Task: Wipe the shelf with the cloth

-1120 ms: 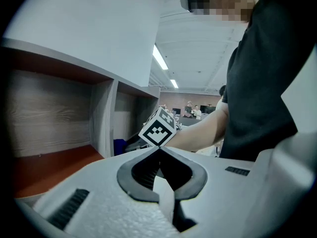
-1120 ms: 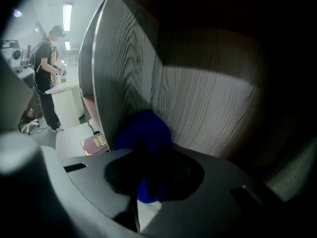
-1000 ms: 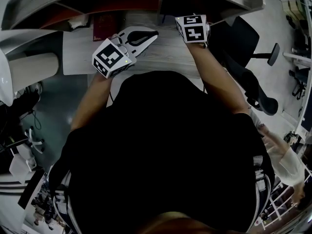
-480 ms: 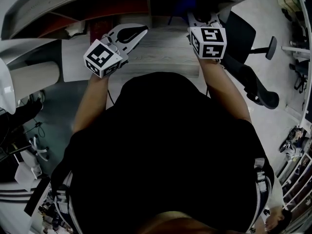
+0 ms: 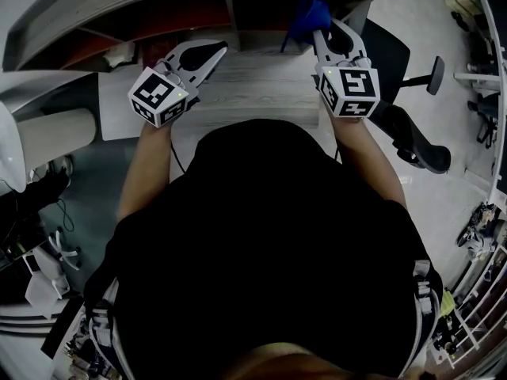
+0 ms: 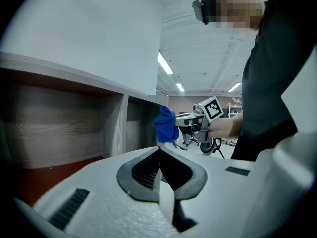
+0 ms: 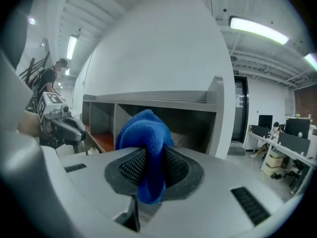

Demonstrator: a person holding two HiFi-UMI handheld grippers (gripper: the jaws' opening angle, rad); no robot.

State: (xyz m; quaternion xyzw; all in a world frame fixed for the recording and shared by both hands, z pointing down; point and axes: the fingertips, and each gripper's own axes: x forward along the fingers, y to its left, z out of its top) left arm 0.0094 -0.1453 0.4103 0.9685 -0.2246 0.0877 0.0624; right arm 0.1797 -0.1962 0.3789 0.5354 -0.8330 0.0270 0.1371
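A bunched blue cloth is pinched between the jaws of my right gripper, which is shut on it. In the head view that cloth sticks out ahead of the right gripper at the mouth of the right shelf bay. The grey shelf unit with its divider stands straight ahead in the right gripper view. My left gripper hovers over the pale wood-grain desk, jaws shut with nothing between them. The cloth and right gripper also show from the left gripper view.
A reddish shelf floor fills the left bay, holding a crumpled pale item and a dark red flat thing. A black office chair stands right of the desk. White curved equipment sits at the left.
The right gripper has drawn back toward me and to the right, bringing the blue cloth out from the shelf bay. The left gripper drifted slightly left.
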